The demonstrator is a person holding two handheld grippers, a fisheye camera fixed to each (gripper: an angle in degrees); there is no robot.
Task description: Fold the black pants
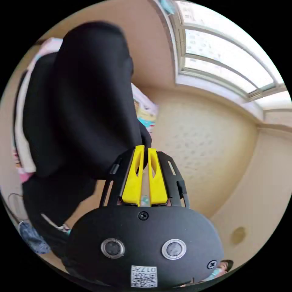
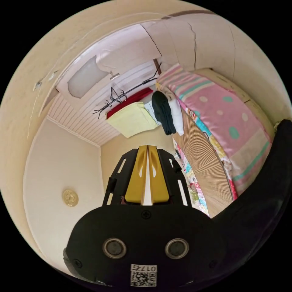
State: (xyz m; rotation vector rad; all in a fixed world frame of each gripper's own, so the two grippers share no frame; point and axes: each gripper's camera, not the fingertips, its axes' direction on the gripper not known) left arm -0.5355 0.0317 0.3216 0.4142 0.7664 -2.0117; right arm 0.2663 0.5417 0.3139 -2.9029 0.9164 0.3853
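Black pants (image 1: 82, 106) hang as smooth, matte cloth from my left gripper (image 1: 145, 150), whose yellow jaws pinch a fold. My right gripper (image 2: 147, 147) is closed, holding nothing.

Home bedroom: bedding (image 2: 219, 115), hung laundry (image 2: 133, 118).

Black pants (image 1: 82, 100) hung close against the left gripper (image 1: 146, 150), blocking that side; bare wall (image 1: 206, 146) lay open opposite. Ahead of the right gripper (image 2: 147, 147), open space reached a clothes rack (image 2: 127, 92); a striped mattress (image 2: 219, 121) stood alongside.
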